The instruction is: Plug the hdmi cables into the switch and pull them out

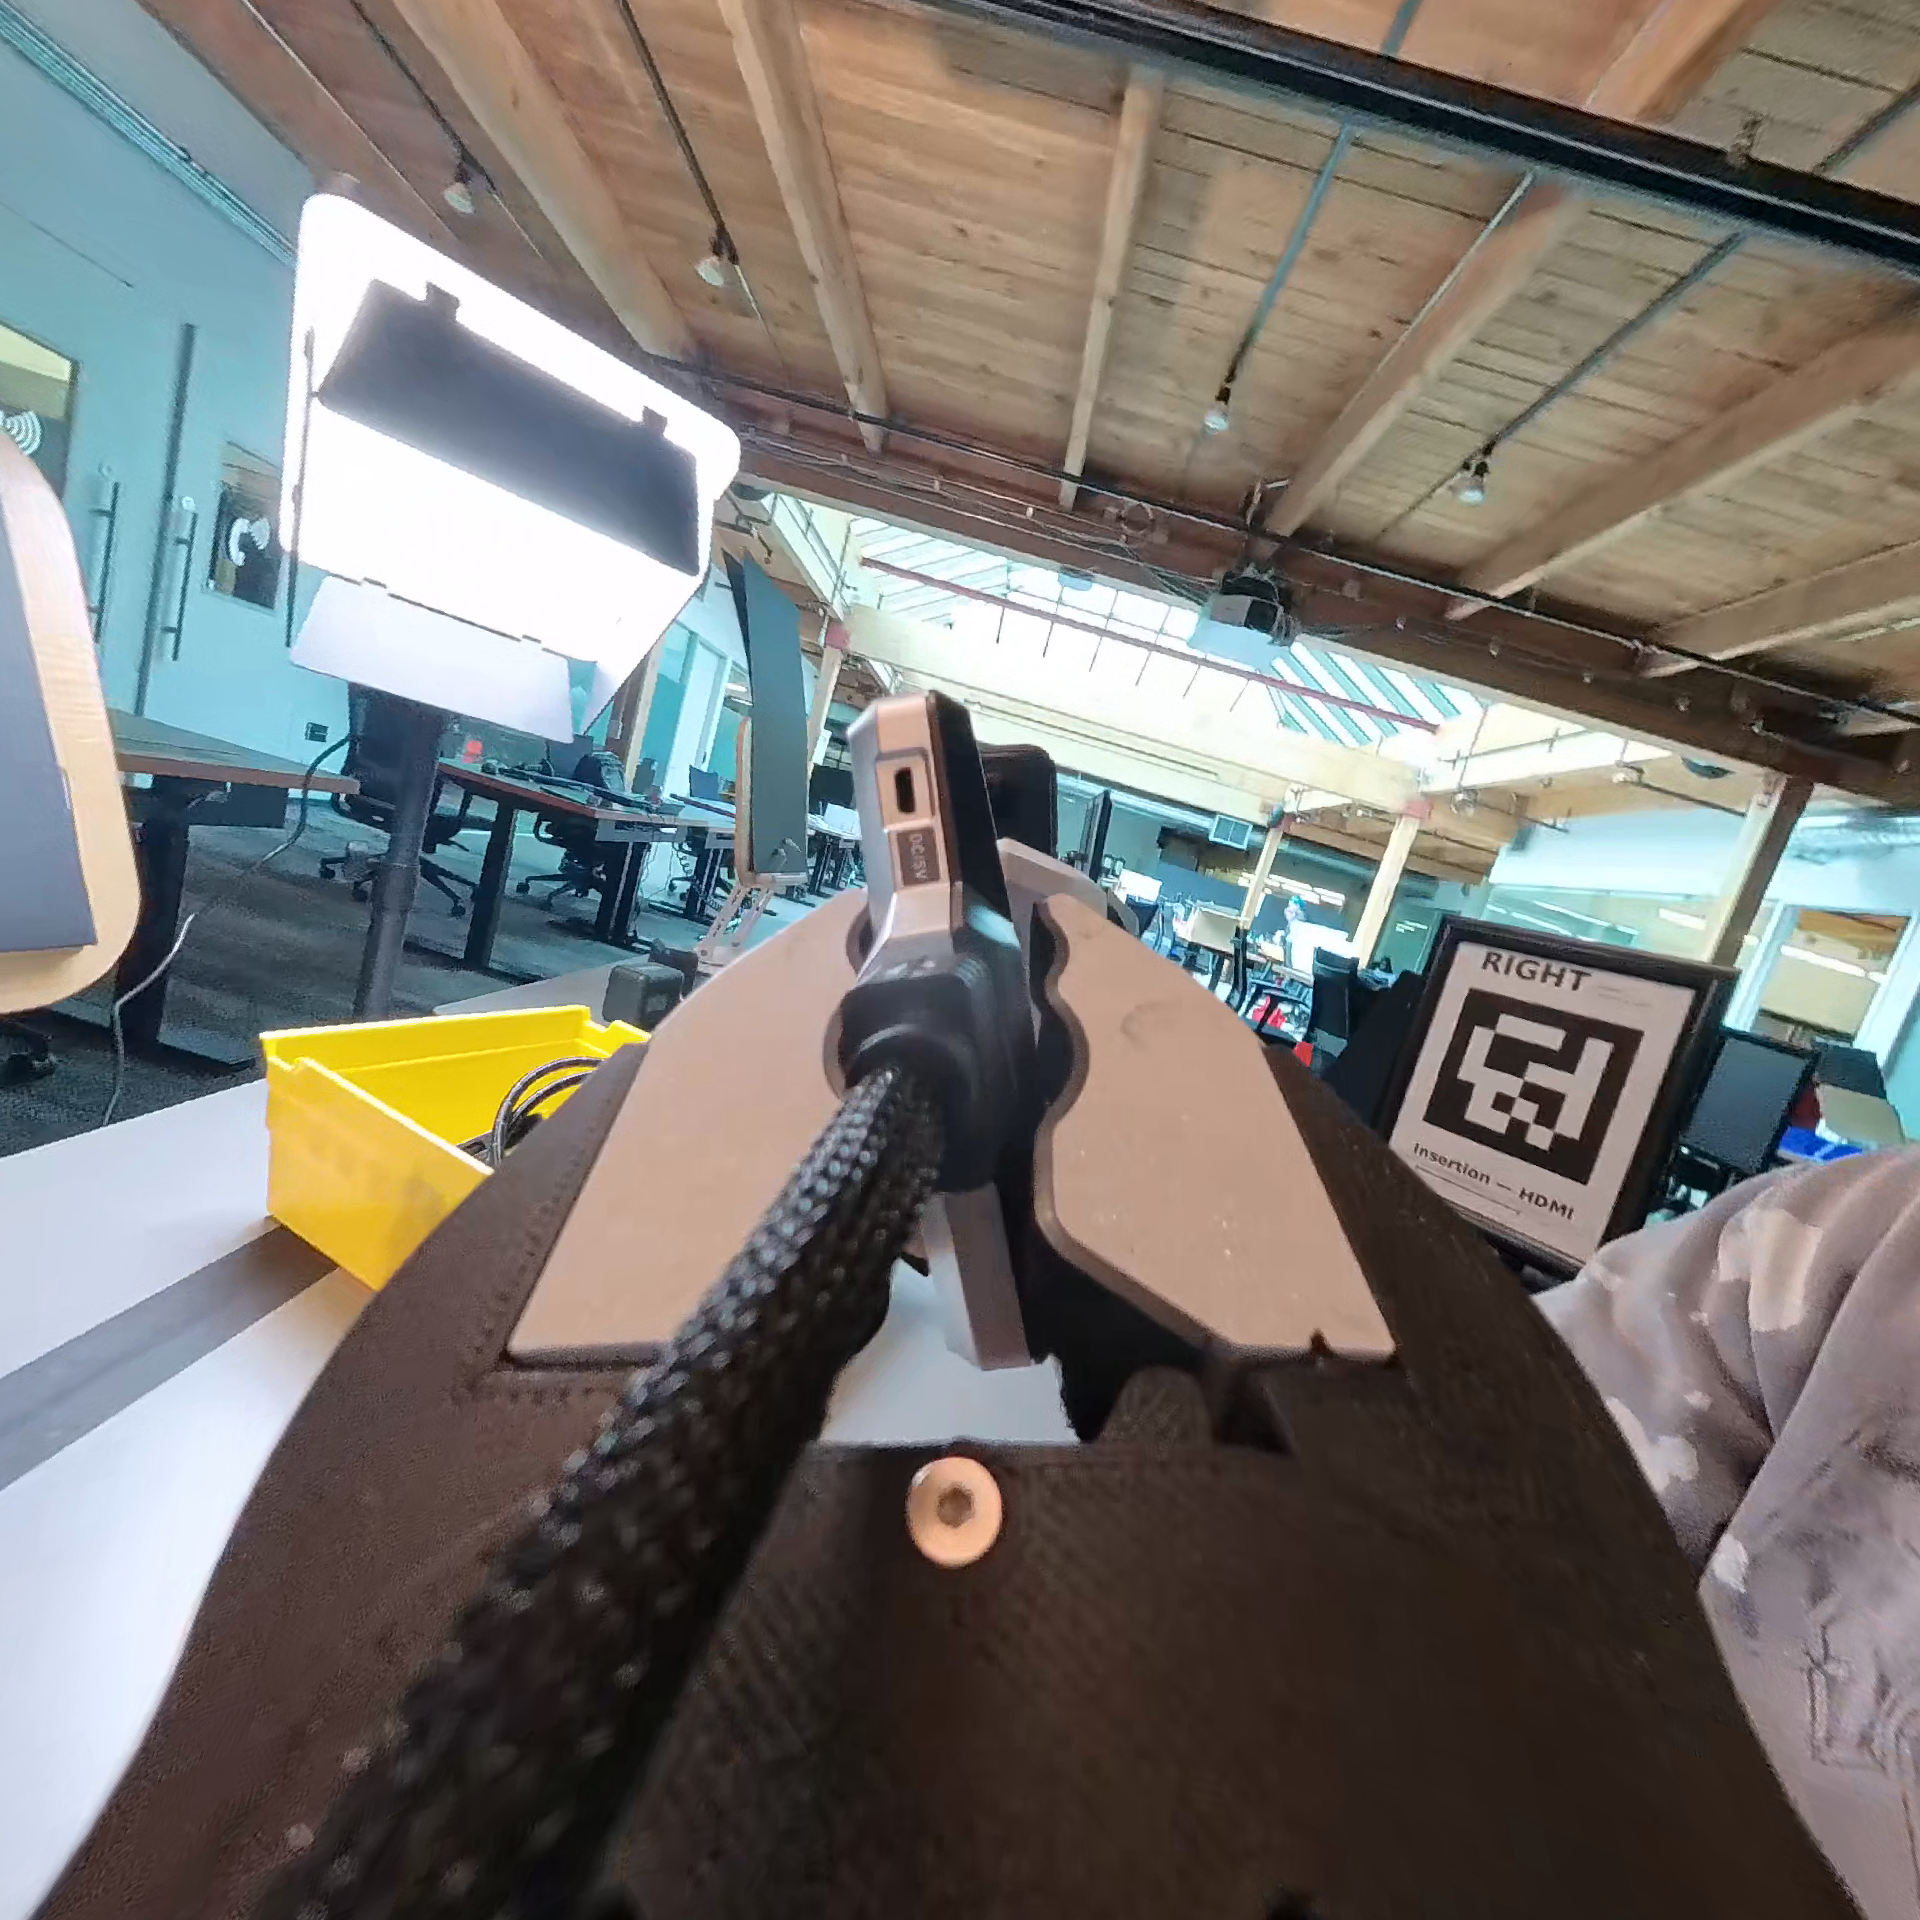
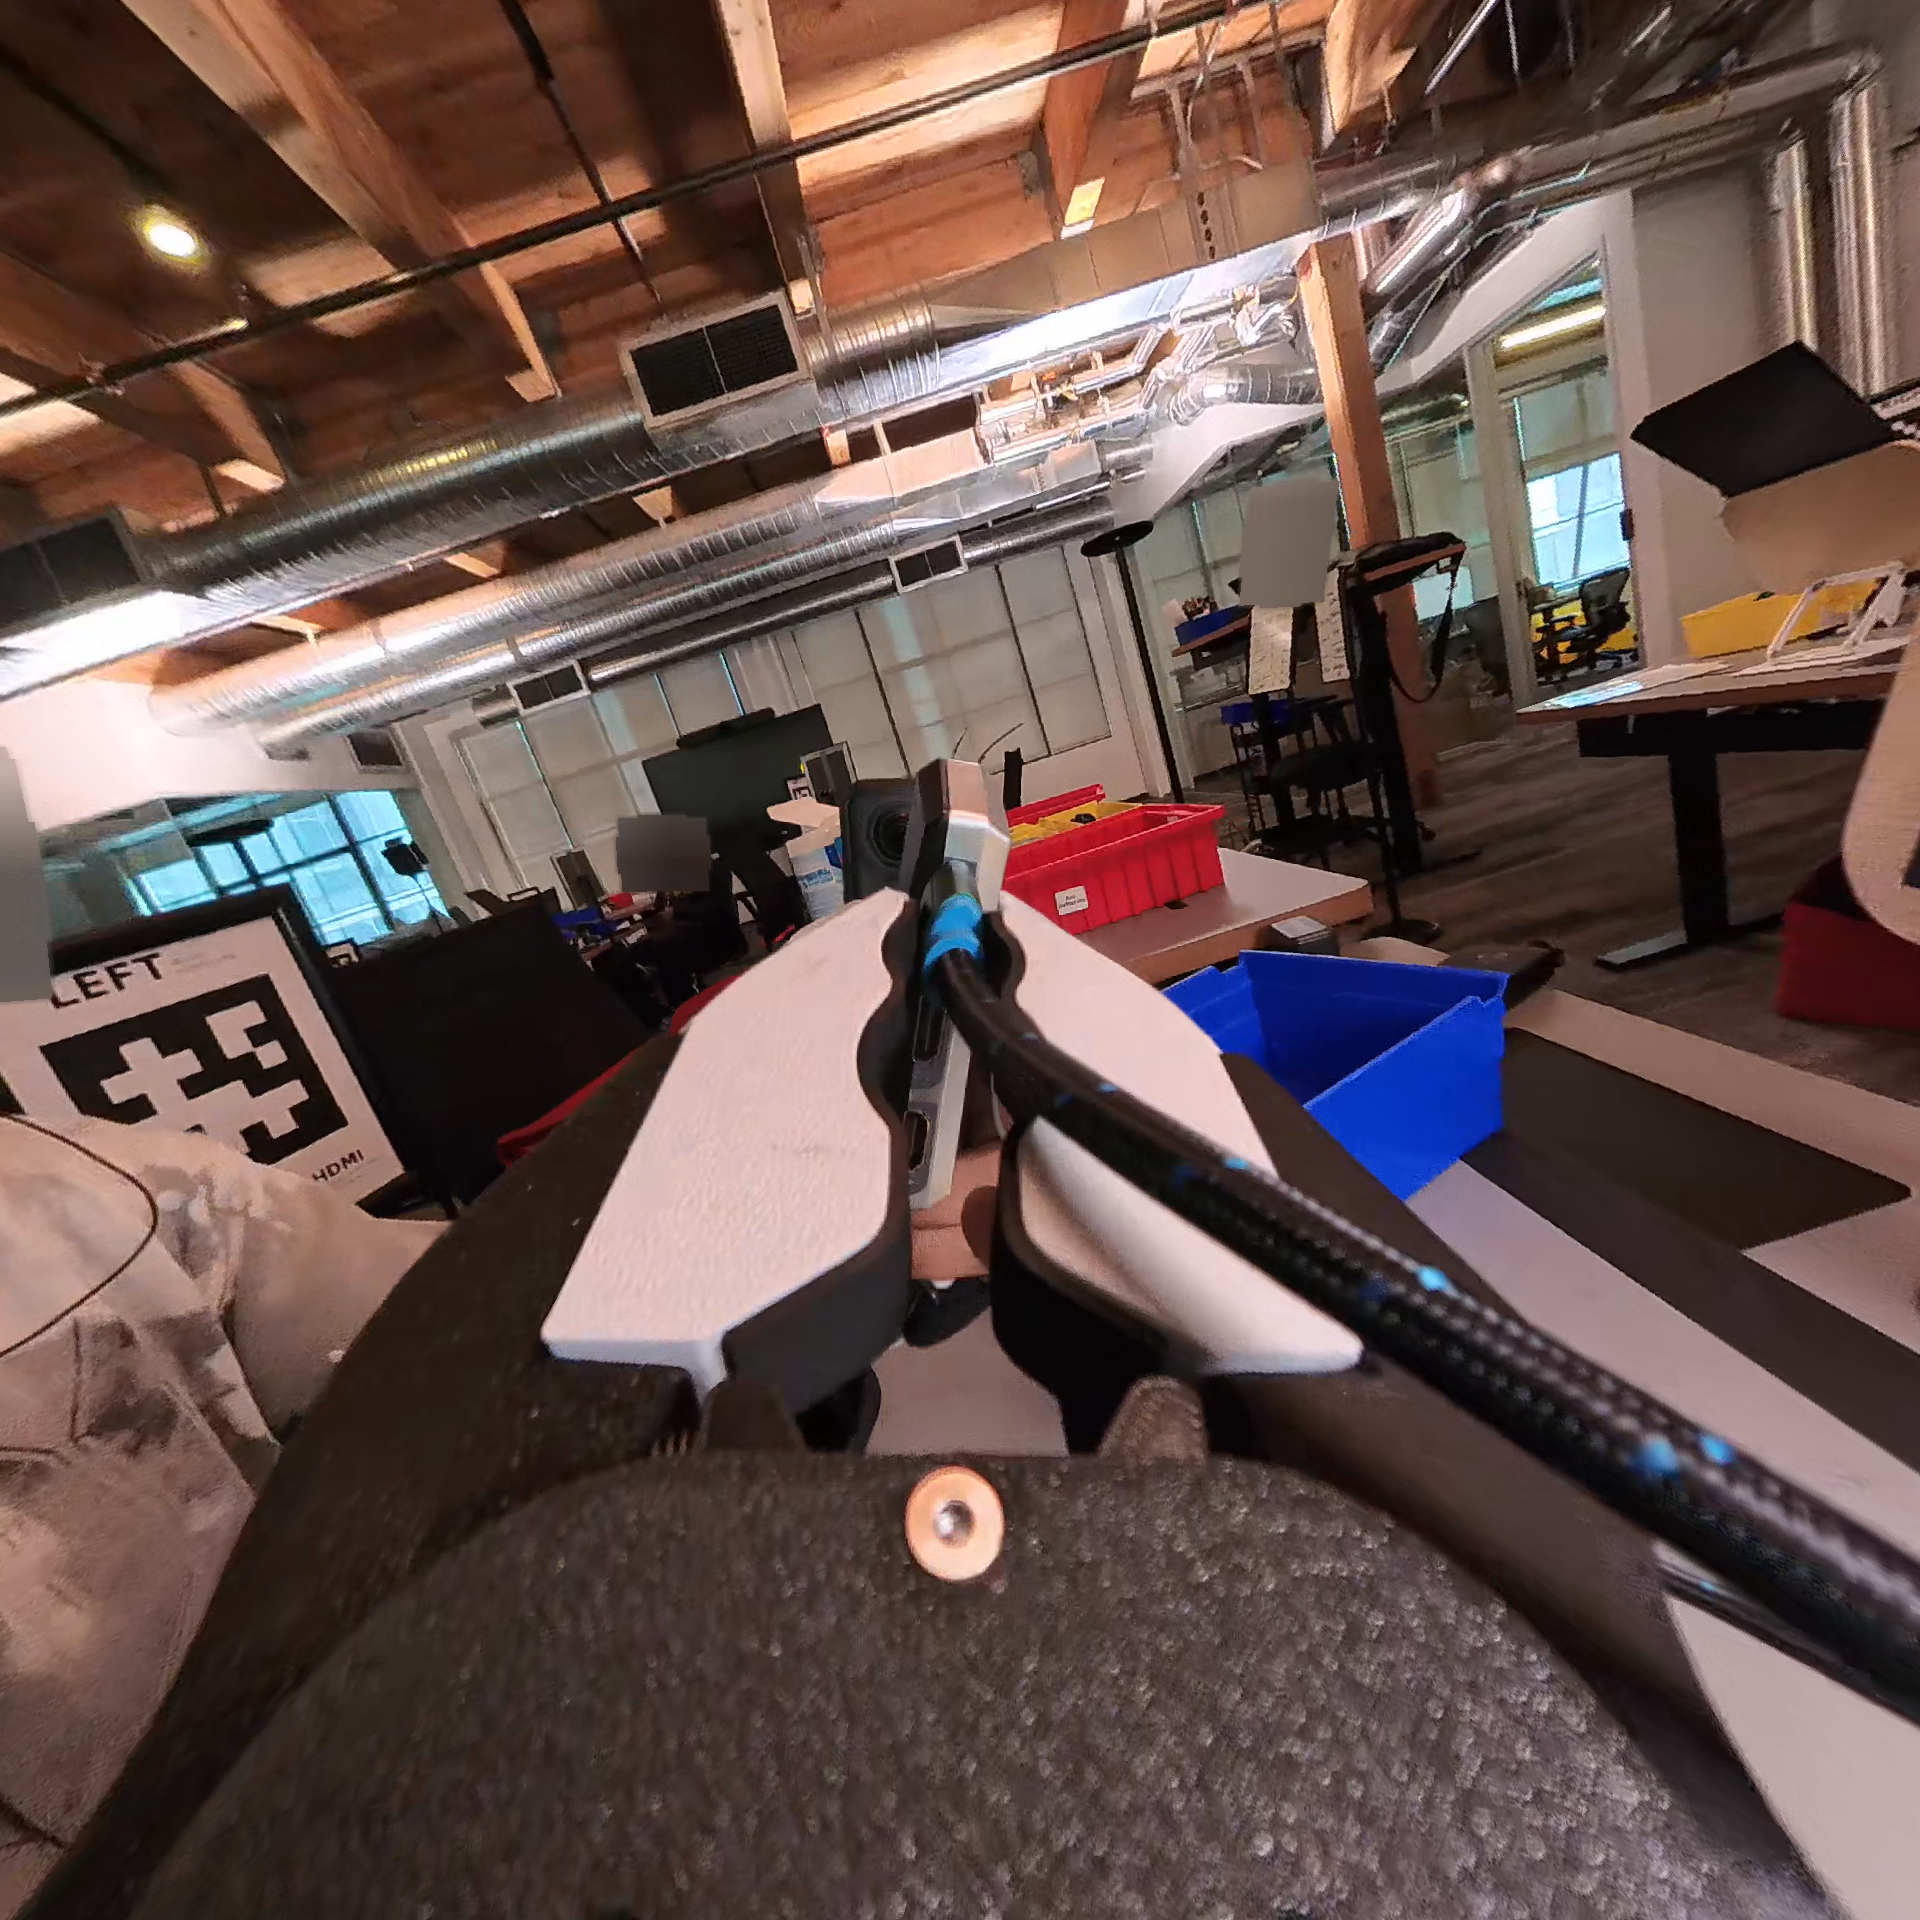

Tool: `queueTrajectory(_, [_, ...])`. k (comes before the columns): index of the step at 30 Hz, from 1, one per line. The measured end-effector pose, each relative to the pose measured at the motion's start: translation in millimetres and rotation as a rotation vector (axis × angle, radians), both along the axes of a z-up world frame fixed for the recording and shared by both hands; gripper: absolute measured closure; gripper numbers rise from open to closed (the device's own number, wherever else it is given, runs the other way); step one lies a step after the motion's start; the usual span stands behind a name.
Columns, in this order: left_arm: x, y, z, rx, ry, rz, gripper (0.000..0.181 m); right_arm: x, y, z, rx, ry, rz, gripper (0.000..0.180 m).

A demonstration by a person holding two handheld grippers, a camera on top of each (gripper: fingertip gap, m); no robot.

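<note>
Switch (image 1: 920,831), grey, held edge-on and raised off the desk (image 1: 125,1299), caught between both hand-held grippers. Left hand-held gripper (image 1: 1013,935): narrow, pads closed on the switch body just beyond a black braided cable (image 1: 748,1299) whose plug sits in the switch. That cable runs back over the left pad and blocks much of the view. Right hand-held gripper (image 2: 951,935): narrow, pads pinching the blue-collared plug of a black-and-blue cable (image 2: 1351,1278), seated at the switch (image 2: 935,1081) edge; two open ports show below it. Yellow bin (image 1: 353,1122) left of the left hand-held gripper, cable inside. Blue bin (image 2: 1382,1049) right of the right one. Framed marker signs behind each. Grey sleeve (image 1: 1766,1403) alongside.
</note>
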State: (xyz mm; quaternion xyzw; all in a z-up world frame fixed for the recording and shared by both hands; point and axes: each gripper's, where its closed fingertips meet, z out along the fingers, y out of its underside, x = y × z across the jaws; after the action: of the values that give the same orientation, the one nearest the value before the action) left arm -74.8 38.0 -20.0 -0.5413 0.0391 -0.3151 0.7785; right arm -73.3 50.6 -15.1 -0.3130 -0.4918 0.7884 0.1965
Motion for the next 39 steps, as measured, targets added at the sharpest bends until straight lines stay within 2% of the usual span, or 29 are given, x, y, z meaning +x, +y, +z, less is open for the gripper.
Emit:
queueTrajectory(4, [-3.8,1.3,-2.4,0.039,-0.052,-0.017,0.156,-1.8,1.1,-1.4,-0.003,0.024,-0.003,0.169])
queueTrajectory(12, [4.7,-8.5,8.8,0.125,0.027,0.009,0.156,11.5,-7.2,3.9,0.074,0.087,0.041,0.169])
queueTrajectory(21, [9.1,-19.0,24.5,0.201,-0.006,0.026,0.158,18.9,-15.4,10.8,0.098,0.149,0.037,0.169])
queueTrajectory(33, [5.9,-35.2,39.9,0.305,-0.037,0.043,0.158,21.9,-28.1,10.8,-0.065,0.315,0.054,0.17])
queueTrajectory(35, [10.9,-35.6,41.8,0.302,0.014,0.037,0.157,24.2,-27.6,13.4,-0.041,0.306,0.057,0.169])
queueTrajectory(39, [11.7,-22.9,27.2,0.137,0.123,-0.005,0.156,23.6,-19.9,13.2,0.084,0.205,0.021,0.169])
